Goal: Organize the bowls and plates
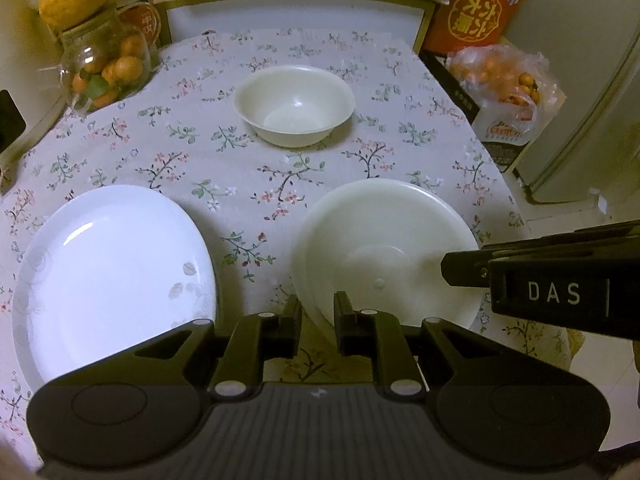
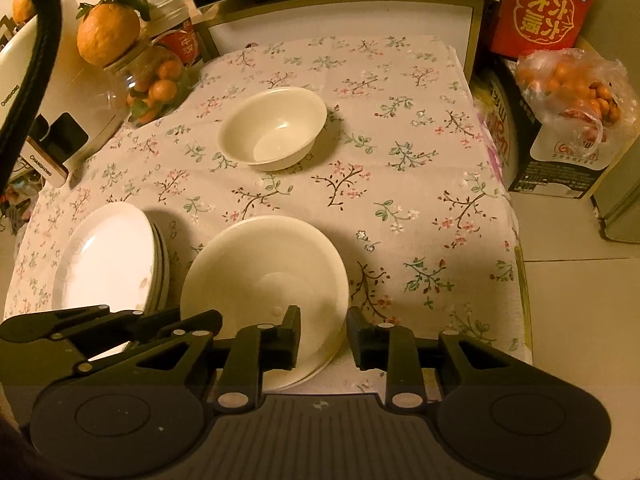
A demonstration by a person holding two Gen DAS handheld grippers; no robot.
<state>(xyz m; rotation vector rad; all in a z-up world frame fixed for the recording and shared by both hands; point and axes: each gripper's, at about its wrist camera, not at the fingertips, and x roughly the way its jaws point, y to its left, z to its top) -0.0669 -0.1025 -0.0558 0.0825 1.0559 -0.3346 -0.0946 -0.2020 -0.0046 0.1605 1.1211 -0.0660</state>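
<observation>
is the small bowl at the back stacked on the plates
No, the small bowl stands alone on the tablecloth, apart from the white plates and the cream plates nearer the camera.

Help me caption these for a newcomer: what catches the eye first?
Three pale dishes on the floral tablecloth: a small cream bowl at the centre, a stack of white plates near left, and wide cream bowls right before the two black grippers. A big orange fruit tops a jar at far left.

The right gripper [image 2: 323,338] straddles the near rim of stacked cream plates [image 2: 256,276], jaws apart.
</observation>
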